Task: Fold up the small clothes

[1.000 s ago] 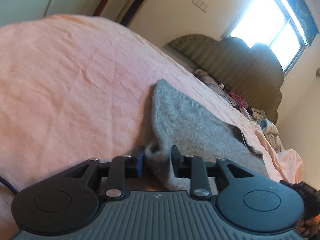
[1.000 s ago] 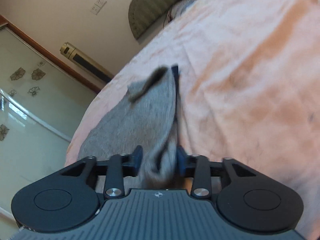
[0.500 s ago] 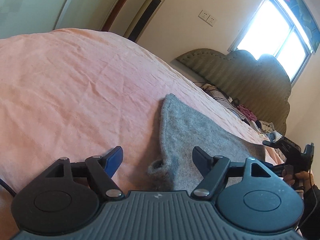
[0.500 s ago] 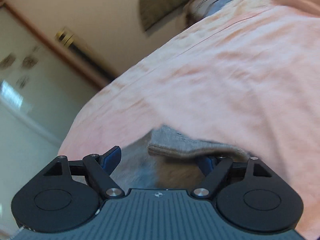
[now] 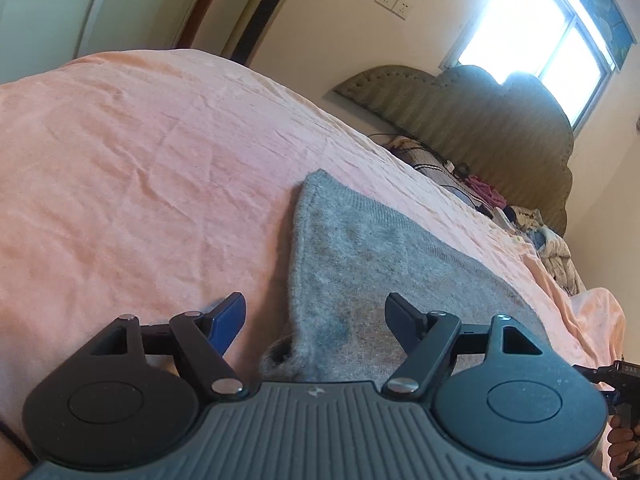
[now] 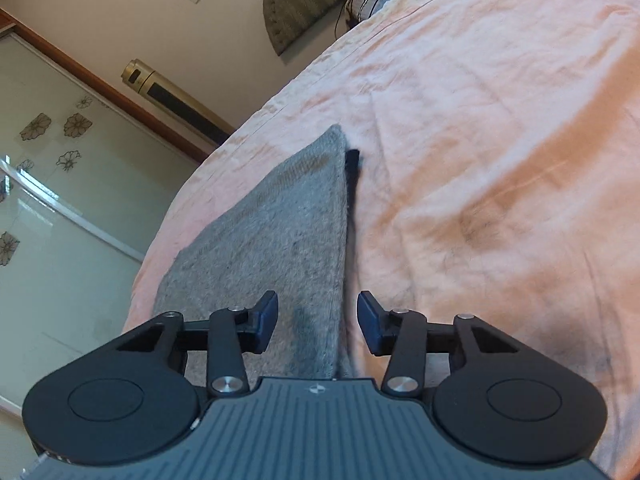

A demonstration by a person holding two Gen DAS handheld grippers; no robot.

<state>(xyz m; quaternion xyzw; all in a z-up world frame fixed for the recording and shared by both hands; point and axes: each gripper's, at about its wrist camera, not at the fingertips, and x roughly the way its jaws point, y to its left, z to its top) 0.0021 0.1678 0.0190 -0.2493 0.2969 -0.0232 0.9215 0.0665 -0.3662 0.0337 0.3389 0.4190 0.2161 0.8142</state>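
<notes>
A grey knitted garment [image 5: 360, 248] lies flat on the pink bed sheet [image 5: 140, 168]. My left gripper [image 5: 316, 316] is open just above the garment's near corner, its fingers apart from the cloth. In the right wrist view the same garment [image 6: 288, 232] stretches away, with a dark strip [image 6: 352, 168] along its right edge. My right gripper [image 6: 318, 320] straddles that edge; its jaws are closing, the cloth lies between them, and the pads do not press on it. At the far right of the left wrist view that other gripper [image 5: 612, 372] shows in a hand.
A padded headboard [image 5: 480, 112] stands at the far end of the bed, with a heap of clothes and cables [image 5: 520, 216] below it. A tall floor air conditioner [image 6: 172, 96] and glass wardrobe doors [image 6: 52, 184] line the wall. A bright window [image 5: 540, 28] is behind the headboard.
My left gripper let go of the garment's corner and opened. My right gripper also released the cloth, swung away and back, and its jaws have narrowed around the edge. The garment now lies flat.
</notes>
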